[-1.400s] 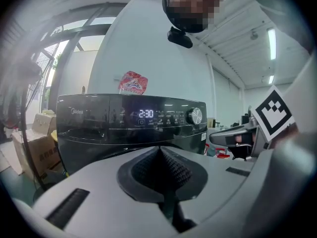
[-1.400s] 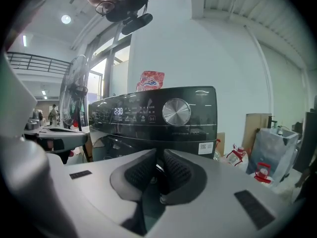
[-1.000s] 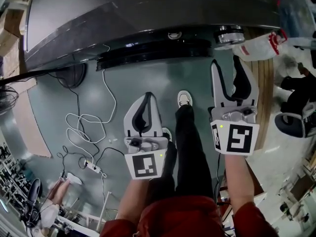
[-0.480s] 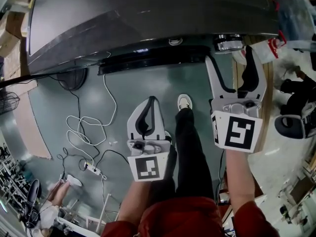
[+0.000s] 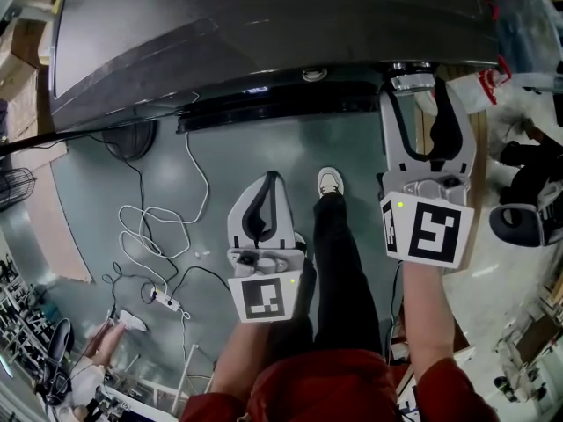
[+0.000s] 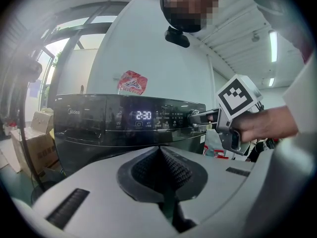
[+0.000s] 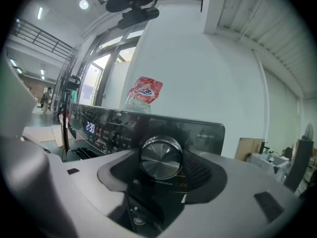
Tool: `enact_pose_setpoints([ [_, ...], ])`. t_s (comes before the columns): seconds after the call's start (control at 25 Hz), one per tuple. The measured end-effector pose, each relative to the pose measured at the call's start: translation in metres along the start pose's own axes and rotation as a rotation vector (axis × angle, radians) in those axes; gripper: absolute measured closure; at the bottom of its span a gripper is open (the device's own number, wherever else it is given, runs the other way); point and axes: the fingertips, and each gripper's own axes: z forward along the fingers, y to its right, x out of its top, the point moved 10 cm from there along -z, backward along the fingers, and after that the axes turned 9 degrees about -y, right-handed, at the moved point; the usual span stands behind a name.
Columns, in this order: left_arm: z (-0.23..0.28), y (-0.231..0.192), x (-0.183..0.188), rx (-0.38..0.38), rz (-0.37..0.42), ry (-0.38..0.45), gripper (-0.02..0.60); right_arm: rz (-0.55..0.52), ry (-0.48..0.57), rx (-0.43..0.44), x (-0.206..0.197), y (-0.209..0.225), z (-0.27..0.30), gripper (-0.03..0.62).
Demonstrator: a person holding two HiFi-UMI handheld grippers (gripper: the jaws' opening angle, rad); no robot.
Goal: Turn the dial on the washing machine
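A dark washing machine (image 5: 264,25) fills the top of the head view, and its display (image 6: 143,115) is lit. Its round metal dial (image 5: 412,77) (image 7: 161,157) sits at the right end of the control panel (image 6: 99,118). My right gripper (image 5: 418,90) (image 7: 159,168) reaches up to the dial and its jaws straddle it. They are closing, and a small gap still shows beside the knob. My left gripper (image 5: 268,181) (image 6: 161,150) hangs lower over the floor, shut on nothing, and points at the panel from a distance.
A red and white bag (image 6: 132,82) (image 7: 144,90) lies on top of the machine. White cables (image 5: 158,218) and a power strip (image 5: 163,299) trail over the floor at the left. The person's legs (image 5: 334,262) stand between the grippers. Cardboard boxes (image 6: 29,133) sit left of the machine.
My right gripper has moved forward from below the dial, with its jaws spread wider, until the jaws stand around it. The left gripper has barely shifted.
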Motion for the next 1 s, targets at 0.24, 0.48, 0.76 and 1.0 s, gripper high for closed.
enact_pose_setpoints([
  [0.24,0.0,-0.001,-0.001,0.006,-0.001,-0.002,0.572,0.009,0.01,0.004,0.0,0.002,0.001,0.319],
  [0.48,-0.001,-0.001,0.004,0.005,-0.003,0.008,0.572,0.033,0.003,0.03,-0.001,0.004,0.0,0.321],
  [0.76,-0.001,0.001,0.009,0.006,-0.007,0.016,0.572,0.176,0.019,0.089,-0.003,0.01,0.0,0.321],
  [1.0,-0.002,0.0,0.012,0.006,-0.004,0.024,0.572,0.384,0.033,0.167,-0.007,0.017,0.0,0.321],
])
